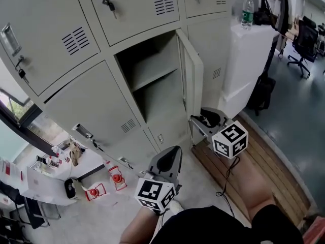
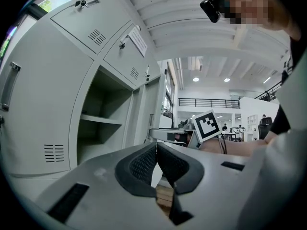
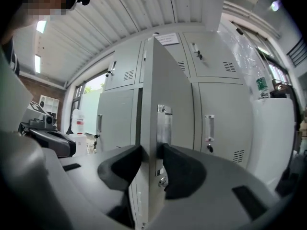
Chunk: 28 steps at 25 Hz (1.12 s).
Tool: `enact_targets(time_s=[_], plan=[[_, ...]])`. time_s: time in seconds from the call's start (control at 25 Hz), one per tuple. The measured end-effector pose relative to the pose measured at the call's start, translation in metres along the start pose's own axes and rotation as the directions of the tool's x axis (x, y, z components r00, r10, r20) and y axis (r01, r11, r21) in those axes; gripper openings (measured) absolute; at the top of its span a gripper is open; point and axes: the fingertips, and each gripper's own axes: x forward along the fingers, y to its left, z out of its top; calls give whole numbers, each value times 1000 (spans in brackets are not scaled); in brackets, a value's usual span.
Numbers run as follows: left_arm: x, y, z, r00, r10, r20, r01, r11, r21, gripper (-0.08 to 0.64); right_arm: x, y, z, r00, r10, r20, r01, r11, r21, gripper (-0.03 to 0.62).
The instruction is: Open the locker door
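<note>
Person: dark clothing [image 1: 213, 226] and a bare leg [image 1: 256, 189] fill the bottom of the head view, just behind both tongs.
Left tongs [image 1: 171, 154]: held level, short of the lockers. The tips are closed against each other; the ribbed pads [image 2: 144, 164] meet with nothing between them.
Left marker cube [image 1: 155, 193]: at the rear of the left tongs, nearest the person.
Right tongs [image 1: 200, 119]: ahead and to the right of the left tongs, astride the free edge of the locker door. In the right gripper view the dark pads [image 3: 175, 169] lie against the door on both sides, set as wide as the door is thick.
Right marker cube [image 1: 231, 139]: behind the right tongs, on the person's side.
Locker door [image 1: 192, 78]: swung well out from the locker front, hinged at the right of its opening, with its free edge between the pads of the right tongs.
Handle plate [image 3: 164, 123]: metal, on the door's outer face, just above the right-hand pad.
Compartment [image 1: 152, 90]: standing open, ahead of the left tongs and left of the right tongs, with a shelf [image 1: 152, 74] across it.
Neighbouring lockers: closed; a key [image 1: 109, 5] hangs from one above the left tongs.
Water bottle [image 1: 247, 10]: upright on a white unit [image 1: 249, 60], well beyond the right tongs.
Wooden floor strip [image 1: 277, 161]: below and to the right of the right tongs.
</note>
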Motion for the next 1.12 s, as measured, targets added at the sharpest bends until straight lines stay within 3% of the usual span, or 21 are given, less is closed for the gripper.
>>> enact_targets(time_s=[0.6,0.76,1.12], plan=[[15,-22,-7,1000,-3,-11,3,1000,-3,17,-34,-47,-5,981,-193,14,194,980,-54,183],[21,-28,-7,1000,-19,-12,19,1000,0,17,-46,-66,-9,967,-255,4,255,966,-39,161],[30,-39,-1,999,-33,-7,33,999,12,17,-56,-90,-12,952,-306,-25,306,952,4,144]])
